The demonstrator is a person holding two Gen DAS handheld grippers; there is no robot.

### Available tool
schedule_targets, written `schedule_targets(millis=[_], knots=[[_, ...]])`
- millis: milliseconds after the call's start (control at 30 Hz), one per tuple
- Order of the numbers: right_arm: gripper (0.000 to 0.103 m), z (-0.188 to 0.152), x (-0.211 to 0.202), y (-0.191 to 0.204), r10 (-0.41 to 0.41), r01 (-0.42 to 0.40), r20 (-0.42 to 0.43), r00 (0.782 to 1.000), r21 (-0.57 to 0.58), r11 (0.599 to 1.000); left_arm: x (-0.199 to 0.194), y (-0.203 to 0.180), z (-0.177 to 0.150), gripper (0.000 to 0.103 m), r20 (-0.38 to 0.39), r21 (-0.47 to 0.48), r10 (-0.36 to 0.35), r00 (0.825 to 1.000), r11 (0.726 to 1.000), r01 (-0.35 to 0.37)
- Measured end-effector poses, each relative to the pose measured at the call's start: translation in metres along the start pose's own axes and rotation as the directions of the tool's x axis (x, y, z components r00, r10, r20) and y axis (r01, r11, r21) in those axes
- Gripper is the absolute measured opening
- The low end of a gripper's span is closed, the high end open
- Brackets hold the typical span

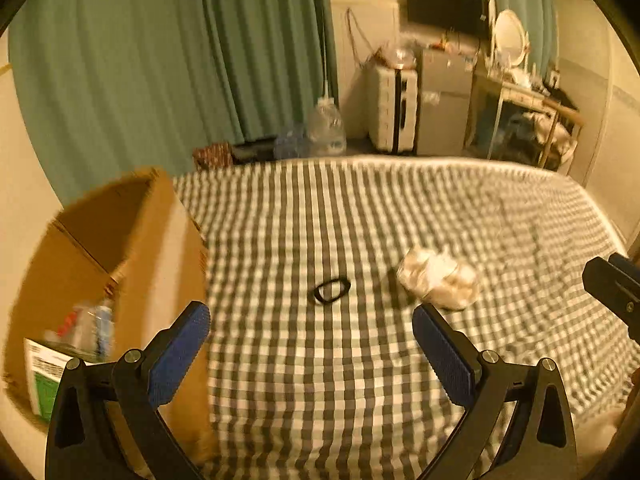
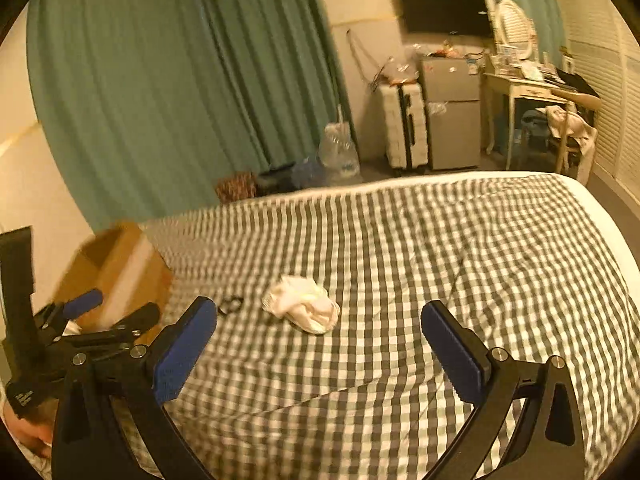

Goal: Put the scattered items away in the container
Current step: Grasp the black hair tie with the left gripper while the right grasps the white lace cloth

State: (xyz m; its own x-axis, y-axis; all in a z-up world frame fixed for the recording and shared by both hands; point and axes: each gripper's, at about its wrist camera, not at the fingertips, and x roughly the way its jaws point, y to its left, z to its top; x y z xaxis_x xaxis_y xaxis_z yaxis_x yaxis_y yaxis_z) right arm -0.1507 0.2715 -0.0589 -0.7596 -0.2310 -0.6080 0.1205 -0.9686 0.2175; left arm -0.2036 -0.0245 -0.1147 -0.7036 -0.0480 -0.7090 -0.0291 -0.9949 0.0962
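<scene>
Hovering over the checked bed (image 1: 360, 380), left gripper (image 1: 311, 354) and right gripper (image 2: 319, 354) gape wide, empty; black hair tie (image 1: 331, 290) and crumpled white cloth (image 2: 301, 309) lie beside the cardboard box (image 1: 160, 248), likely next pickups.

Both fisheye views look forward along their own tongs, low over the checked bed (image 1: 360, 208), toward the green curtain (image 1: 168, 60) and the far wall with the suitcase (image 1: 394, 108).

The left wrist view sits close beside the cardboard box (image 1: 160, 248), seeing partly into it.

The right wrist view sits further right, with the box (image 2: 120, 264) near its left edge.

Both share the black ring (image 1: 331, 290), the white bundle (image 1: 438, 280), the bed and the curtain.
</scene>
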Motion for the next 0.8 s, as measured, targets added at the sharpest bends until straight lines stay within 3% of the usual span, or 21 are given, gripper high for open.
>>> schedule_targets(millis=[133, 300, 433, 533, 600, 633, 667, 733, 767, 800], knots=[[0.103, -0.003, 0.051, 0.0, 0.013, -0.017, -0.108, 0.994, -0.037, 0.999, 0.051, -0.007, -0.009, 0.103, -0.081, -0.007, 0.011, 0.997, 1.0, -0.011], [0.102, -0.007, 0.09, -0.005, 0.022, -0.029, -0.172, 0.985, -0.035, 0.999, 0.1, -0.014, -0.013, 0.103, -0.114, 0.036, 0.021, 0.993, 0.999, -0.017], [0.096, -0.005, 0.125, -0.005, 0.038, -0.055, -0.239, 0.97, -0.062, 0.997, 0.141, -0.003, -0.011, 0.103, -0.185, -0.021, 0.034, 0.982, 0.999, -0.039], [0.08, -0.005, 0.148, 0.003, 0.057, -0.087, -0.274, 0.96, -0.097, 0.992, 0.152, 0.003, -0.012, 0.103, -0.159, -0.08, 0.004, 0.987, 0.997, -0.017], [0.057, -0.008, 0.16, 0.011, 0.058, -0.101, -0.297, 0.953, -0.131, 0.986, 0.156, 0.003, -0.012, 0.103, -0.166, -0.09, -0.006, 0.986, 0.996, -0.009], [0.03, -0.012, 0.166, 0.013, 0.059, -0.108, -0.313, 0.948, -0.144, 0.984, 0.158, 0.005, -0.012, 0.103, -0.178, -0.101, -0.012, 0.984, 0.995, -0.006], [0.024, -0.017, 0.17, 0.014, 0.059, -0.114, -0.336, 0.94, -0.146, 0.983, 0.158, 0.006, -0.013, 0.103, -0.184, -0.114, -0.019, 0.983, 0.993, -0.003], [0.023, -0.023, 0.178, 0.013, 0.059, -0.113, -0.362, 0.93, -0.132, 0.985, 0.158, 0.009, -0.016, 0.103, -0.19, -0.115, -0.022, 0.981, 0.993, 0.0], [0.022, -0.023, 0.177, 0.012, 0.064, -0.117, -0.368, 0.928, -0.124, 0.985, 0.157, 0.009, -0.017, 0.096, -0.184, -0.105, -0.03, 0.982, 0.994, 0.011], [0.022, -0.024, 0.176, 0.01, 0.068, -0.119, -0.37, 0.926, -0.117, 0.986, 0.153, 0.007, -0.017, 0.083, -0.171, -0.087, -0.048, 0.984, 0.996, 0.033]])
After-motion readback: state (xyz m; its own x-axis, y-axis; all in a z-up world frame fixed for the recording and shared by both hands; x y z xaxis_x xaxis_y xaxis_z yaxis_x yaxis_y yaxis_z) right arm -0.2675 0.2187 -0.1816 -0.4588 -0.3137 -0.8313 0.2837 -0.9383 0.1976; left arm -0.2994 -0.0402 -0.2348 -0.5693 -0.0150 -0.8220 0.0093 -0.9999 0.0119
